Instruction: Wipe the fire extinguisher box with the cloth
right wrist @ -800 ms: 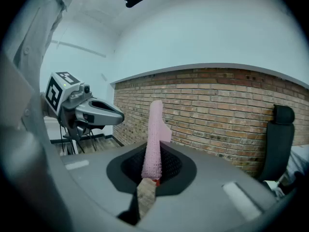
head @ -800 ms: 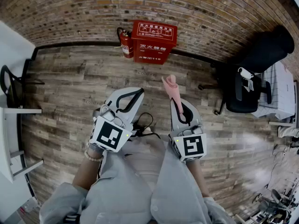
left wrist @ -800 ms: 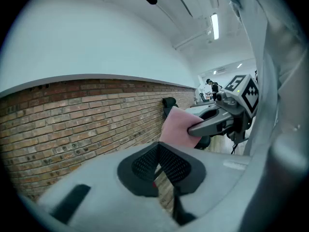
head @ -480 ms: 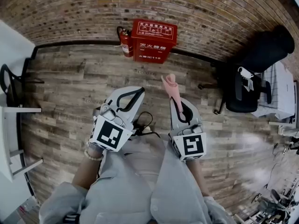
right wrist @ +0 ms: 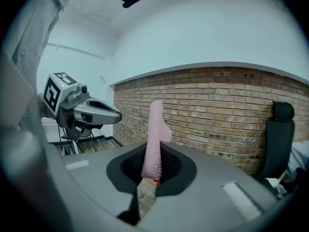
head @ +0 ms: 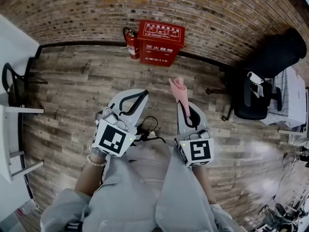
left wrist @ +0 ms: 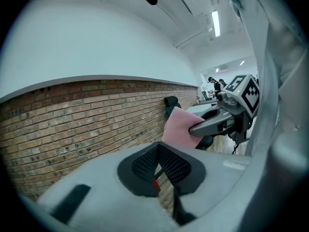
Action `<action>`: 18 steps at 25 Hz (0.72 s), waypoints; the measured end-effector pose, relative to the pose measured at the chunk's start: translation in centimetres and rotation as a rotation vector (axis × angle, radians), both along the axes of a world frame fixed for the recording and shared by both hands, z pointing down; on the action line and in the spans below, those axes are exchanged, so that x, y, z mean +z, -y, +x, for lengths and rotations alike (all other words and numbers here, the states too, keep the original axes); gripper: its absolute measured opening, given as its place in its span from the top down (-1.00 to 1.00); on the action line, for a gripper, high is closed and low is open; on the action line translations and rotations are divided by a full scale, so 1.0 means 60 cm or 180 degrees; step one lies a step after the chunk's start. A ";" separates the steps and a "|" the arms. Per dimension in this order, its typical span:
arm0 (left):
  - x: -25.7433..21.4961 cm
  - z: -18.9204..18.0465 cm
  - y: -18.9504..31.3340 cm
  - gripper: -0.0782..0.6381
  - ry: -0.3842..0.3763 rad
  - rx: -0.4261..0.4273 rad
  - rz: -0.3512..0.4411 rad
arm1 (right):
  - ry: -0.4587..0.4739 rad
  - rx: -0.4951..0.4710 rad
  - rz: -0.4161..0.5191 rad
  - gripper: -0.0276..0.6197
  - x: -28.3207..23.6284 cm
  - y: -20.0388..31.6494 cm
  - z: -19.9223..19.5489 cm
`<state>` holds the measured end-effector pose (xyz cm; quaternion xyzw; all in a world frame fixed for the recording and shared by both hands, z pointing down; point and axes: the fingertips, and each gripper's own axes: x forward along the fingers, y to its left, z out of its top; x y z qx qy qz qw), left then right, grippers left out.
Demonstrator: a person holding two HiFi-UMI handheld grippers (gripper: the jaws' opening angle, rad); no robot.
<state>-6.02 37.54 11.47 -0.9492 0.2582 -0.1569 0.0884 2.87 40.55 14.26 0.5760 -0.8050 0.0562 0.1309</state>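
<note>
Pink cloth (head: pixel 179 90) is pinched in your right gripper (head: pixel 186 111). Its jaws are closed on the lower end of the cloth, and the rest of it stands out past the tips as a narrow folded strip. The right gripper view shows this well: the cloth (right wrist: pixel 155 139) rises straight from between the pads, toward the brick wall (right wrist: pixel 227 110). Your left gripper (head: pixel 144 95) has its jaws together, with only a thin slit between the pads and nothing inside.

The red fire extinguisher box (head: pixel 160 36) stands on the wooden floor (head: pixel 77 91), with its back to the wall. A red fire extinguisher (head: pixel 131 45) is just beside it on its left. The box is straight ahead of you and well apart from both grippers. From the cloth tip it lies forward and a little to the left, about in line with the space between your two grippers.

The long side of the box runs along the wall, so it lies across your way of approach. Its top and front face are turned to you. I think the right gripper must go forward and down, with a small shift to the left, before the cloth can touch the box. No wiping is begun yet.
</note>
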 end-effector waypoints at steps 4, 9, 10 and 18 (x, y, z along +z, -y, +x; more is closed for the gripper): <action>-0.003 0.010 -0.005 0.79 0.0001 -0.0133 0.0013 | 0.0042 -0.0032 0.0014 0.86 -0.001 -0.009 0.020; -0.006 0.023 -0.027 0.79 -0.0006 -0.0246 0.0068 | 0.0067 -0.0113 0.0072 0.86 0.005 -0.028 0.043; -0.005 0.025 -0.031 0.79 -0.0008 -0.0254 0.0069 | 0.0061 -0.0117 0.0060 0.86 0.009 -0.031 0.047; 0.017 0.032 -0.015 0.79 -0.0025 -0.0337 -0.0012 | 0.0046 -0.0112 -0.0035 0.86 0.032 -0.021 0.067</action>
